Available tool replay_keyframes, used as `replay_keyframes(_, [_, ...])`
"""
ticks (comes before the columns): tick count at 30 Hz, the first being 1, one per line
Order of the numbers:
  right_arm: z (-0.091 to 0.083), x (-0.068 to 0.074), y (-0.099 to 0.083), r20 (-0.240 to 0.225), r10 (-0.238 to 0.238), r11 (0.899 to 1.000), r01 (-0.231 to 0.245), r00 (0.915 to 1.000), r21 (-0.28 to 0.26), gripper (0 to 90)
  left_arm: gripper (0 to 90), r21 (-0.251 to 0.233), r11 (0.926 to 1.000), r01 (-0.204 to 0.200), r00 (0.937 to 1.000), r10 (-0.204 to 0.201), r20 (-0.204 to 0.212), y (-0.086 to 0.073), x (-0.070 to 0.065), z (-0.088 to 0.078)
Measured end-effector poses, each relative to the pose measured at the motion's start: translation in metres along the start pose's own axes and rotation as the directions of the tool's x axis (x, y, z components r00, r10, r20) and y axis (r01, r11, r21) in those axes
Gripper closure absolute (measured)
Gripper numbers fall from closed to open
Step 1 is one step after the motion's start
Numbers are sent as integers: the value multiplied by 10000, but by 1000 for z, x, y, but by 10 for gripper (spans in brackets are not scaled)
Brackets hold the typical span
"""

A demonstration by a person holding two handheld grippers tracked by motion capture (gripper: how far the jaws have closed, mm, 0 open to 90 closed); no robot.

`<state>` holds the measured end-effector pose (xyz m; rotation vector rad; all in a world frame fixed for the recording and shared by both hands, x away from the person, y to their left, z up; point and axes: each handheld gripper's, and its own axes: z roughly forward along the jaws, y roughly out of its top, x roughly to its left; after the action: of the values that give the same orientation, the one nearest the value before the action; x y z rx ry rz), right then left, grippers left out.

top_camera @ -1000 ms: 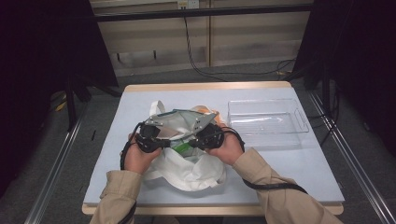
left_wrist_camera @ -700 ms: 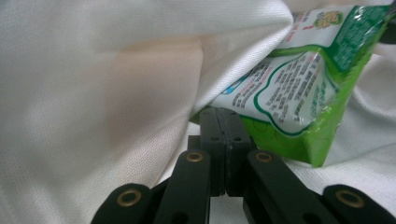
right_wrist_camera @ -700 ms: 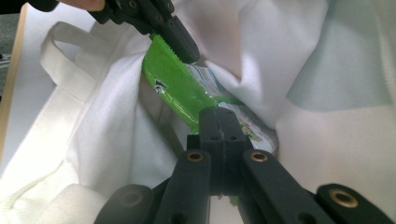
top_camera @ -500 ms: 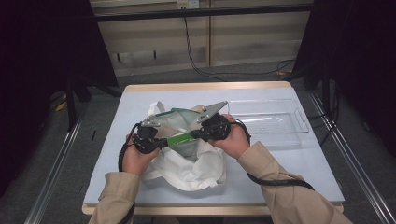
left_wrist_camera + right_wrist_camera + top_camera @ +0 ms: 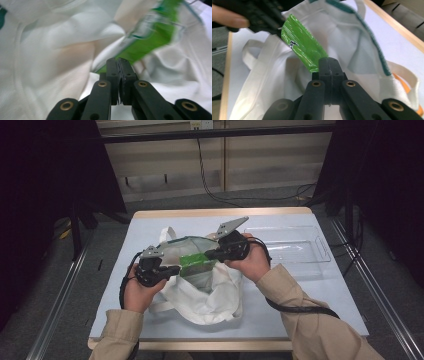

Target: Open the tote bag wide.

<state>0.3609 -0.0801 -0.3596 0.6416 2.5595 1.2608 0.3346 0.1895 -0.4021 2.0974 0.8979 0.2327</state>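
Note:
A white cloth bag (image 5: 210,296) with green trim lies open in the middle of the table (image 5: 330,295). A green packet (image 5: 192,262) hangs over its mouth, stretched between both grippers. My left gripper (image 5: 176,269) is shut on the packet's left end, and my right gripper (image 5: 209,255), a little higher, is shut on its right end. In the left gripper view the shut jaws (image 5: 119,62) pinch the green packet (image 5: 150,37) against the bag's cloth (image 5: 50,50). In the right gripper view the shut jaws (image 5: 329,62) clamp the packet (image 5: 302,47), with the left gripper (image 5: 274,28) on its far end.
A clear plastic tray (image 5: 287,245) stands at the back right of the table, beside my right hand. The bag's handles spread toward the back and the front. Metal rails run along both sides of the table.
Both hands have risen, the right one more, and the green packet has come up out of the bag between the two shut grippers.

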Motion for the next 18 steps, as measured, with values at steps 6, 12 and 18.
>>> replay_keyframes(6, [4,-6,-1,170,89,10000,-89,9998,7,900,900,-99,9999,-43,9999,44,108,-5,-6,5])
replay_keyframes(12, [4,-12,-3,180,492,9985,-487,9986,-257,900,900,-23,9999,-112,9998,112,160,-11,-6,5])
replay_keyframes(18, [7,-11,-2,65,314,9988,-311,9995,-387,900,900,-35,9998,-199,9997,199,168,-10,-10,10])
